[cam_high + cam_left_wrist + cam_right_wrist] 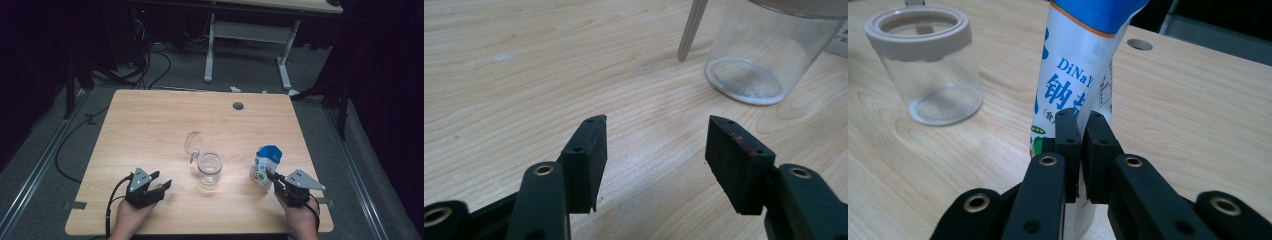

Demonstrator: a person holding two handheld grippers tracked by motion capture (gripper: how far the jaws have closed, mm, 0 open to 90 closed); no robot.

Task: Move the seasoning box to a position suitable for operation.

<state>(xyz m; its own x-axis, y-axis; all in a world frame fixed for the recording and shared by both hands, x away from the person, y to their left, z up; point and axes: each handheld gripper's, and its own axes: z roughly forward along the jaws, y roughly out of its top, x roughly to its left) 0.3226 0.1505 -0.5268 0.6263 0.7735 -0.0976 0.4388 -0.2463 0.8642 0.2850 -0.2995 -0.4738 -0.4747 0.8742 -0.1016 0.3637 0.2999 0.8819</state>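
A clear glass jar (pixel 209 168) with a pale rim stands mid-table, its clear lid (pixel 193 144) tipped up beside it at the back left. To its right stands a white and blue pouch (pixel 265 165) with printed text. My right gripper (pixel 273 176) is at the pouch's near side. In the right gripper view, my right gripper (pixel 1080 120) has its jaws pinched together on the pouch (pixel 1083 60), low on the side facing me. My left gripper (pixel 161 180) rests low over the table, left of the jar. Its jaws (pixel 656 145) stand open and hold nothing, and the jar (pixel 764 45) is ahead to the right.
The wooden table (pixel 150 125) has a round cable hole (pixel 238 106) near its far edge. Beyond it are a white desk frame (pixel 250 35) and cables on the dark floor. Both forearms come in over the front edge.
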